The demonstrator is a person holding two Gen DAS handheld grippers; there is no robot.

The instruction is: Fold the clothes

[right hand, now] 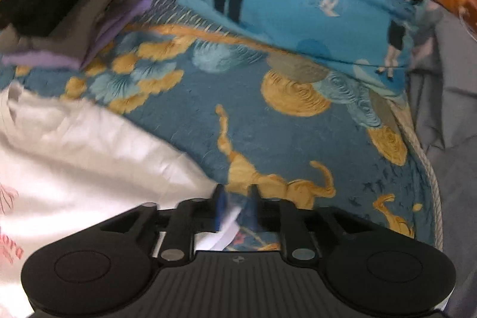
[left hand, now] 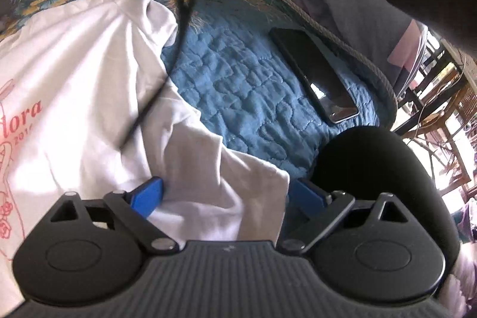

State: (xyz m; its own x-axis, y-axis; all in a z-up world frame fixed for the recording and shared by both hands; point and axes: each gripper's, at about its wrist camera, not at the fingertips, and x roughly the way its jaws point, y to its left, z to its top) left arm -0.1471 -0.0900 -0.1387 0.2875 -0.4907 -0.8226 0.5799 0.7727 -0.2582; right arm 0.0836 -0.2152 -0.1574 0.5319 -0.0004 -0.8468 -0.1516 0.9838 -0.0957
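While the bed (right hand: 184, 121) carries it, the white shirt (left hand: 89, 73) lies crumpled, running leftward from both claws. The left claw (left hand: 226, 195) gapes wide, a shirt corner lying between its blue fingers (left hand: 149, 192), ungripped. The right claw (right hand: 235, 210) is nearly closed, pinching a white edge; it sits at the shirt's far corner.

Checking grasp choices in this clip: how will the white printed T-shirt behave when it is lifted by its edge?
The white printed T-shirt looks floppy: it creases and drapes over the blue quilted bedspread. Probably light, since the right gripper raises a corner with a small pinch. It will likely sag between the right gripper and the left gripper.
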